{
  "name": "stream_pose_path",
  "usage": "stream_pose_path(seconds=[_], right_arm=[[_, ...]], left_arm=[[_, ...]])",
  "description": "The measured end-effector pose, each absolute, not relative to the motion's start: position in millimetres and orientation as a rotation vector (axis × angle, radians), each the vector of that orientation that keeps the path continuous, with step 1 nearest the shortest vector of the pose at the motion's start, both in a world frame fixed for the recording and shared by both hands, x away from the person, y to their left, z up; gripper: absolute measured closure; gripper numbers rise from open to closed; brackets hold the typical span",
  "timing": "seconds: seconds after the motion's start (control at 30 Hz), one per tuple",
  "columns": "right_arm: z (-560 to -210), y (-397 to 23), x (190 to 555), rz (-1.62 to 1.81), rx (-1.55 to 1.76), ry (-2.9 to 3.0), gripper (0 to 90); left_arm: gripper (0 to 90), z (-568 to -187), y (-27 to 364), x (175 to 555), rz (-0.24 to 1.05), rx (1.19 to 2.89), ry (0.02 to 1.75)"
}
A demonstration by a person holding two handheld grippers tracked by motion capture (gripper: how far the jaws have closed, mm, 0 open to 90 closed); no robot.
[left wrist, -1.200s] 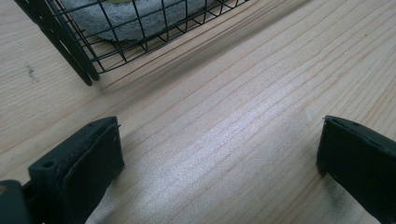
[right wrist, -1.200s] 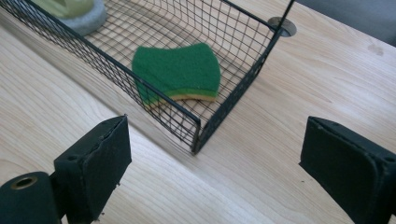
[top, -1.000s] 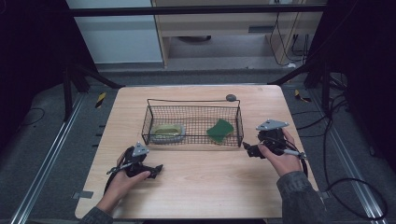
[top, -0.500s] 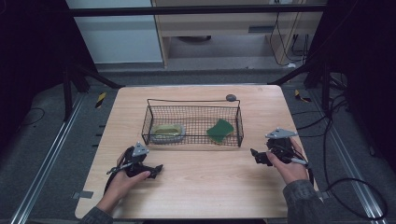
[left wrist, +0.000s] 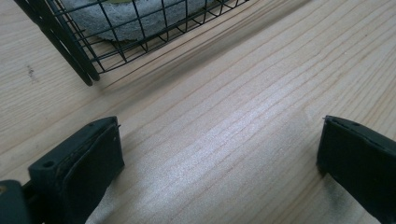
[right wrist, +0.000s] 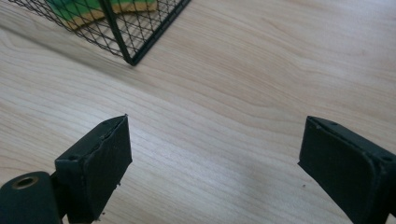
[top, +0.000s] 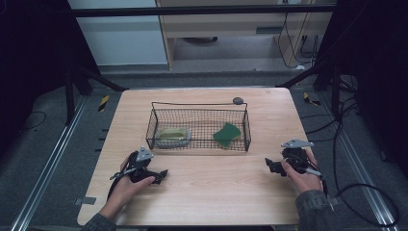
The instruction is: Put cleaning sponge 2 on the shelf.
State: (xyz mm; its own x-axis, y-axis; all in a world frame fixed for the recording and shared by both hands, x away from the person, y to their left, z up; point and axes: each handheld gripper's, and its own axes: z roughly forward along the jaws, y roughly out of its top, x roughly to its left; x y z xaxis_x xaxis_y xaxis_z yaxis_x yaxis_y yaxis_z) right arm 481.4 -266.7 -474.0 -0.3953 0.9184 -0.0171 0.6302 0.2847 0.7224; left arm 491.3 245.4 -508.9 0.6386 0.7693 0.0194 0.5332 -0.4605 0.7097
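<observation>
Left hand: comes in from the bottom of the high view and holds the left gripper (top: pixel 161 174) low over the near left part of the table (top: pixel 216 192), in front of the basket's left end.
Left gripper jaws: spread wide apart in the left gripper view (left wrist: pixel 219 154), with bare wood grain between them and nothing held.
Right hand: comes in at the bottom right of the high view and holds the right gripper (top: pixel 270 165) near the table's right edge, in front of and to the right of the basket.
Right gripper jaws: spread wide apart in the right gripper view (right wrist: pixel 215 149), over bare wood, nothing between them.
Grippers to each other: well apart, one toward each side of the table, both on the near side of the basket.
Wire basket (top: pixel 199 144): black mesh, rectangular, upright in the middle of the table; one lower corner shows at the top of each gripper view.
Grey sponge (top: pixel 172 136): lies in the left part of the basket, with a yellow-green patch on top; its exact make cannot be told.
Green sponge (top: pixel 227 134): lies in the right part of the basket, tilted; the right gripper view shows a yellow layer under the green (right wrist: pixel 88 9).
Small dark round object (top: pixel 237 100): sits on the table just behind the basket's far right corner; what it is cannot be told.
</observation>
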Motion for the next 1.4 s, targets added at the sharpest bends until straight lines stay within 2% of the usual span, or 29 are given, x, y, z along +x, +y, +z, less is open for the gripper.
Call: stream_pose_path(seconds=[0.83, 1.4], right_arm=[[-503.8, -294.3, 490.6, 0.935, 1.558, 1.989, 10.0], [-512.2, -278.7, 506.1, 0.856, 1.547, 1.958, 5.2]], left_arm=[[0.0, -508.9, 245.2, 491.7, 0.446, 2.175, 1.01], [0.0, -508.9, 244.9, 491.9, 0.447, 2.175, 1.011]])
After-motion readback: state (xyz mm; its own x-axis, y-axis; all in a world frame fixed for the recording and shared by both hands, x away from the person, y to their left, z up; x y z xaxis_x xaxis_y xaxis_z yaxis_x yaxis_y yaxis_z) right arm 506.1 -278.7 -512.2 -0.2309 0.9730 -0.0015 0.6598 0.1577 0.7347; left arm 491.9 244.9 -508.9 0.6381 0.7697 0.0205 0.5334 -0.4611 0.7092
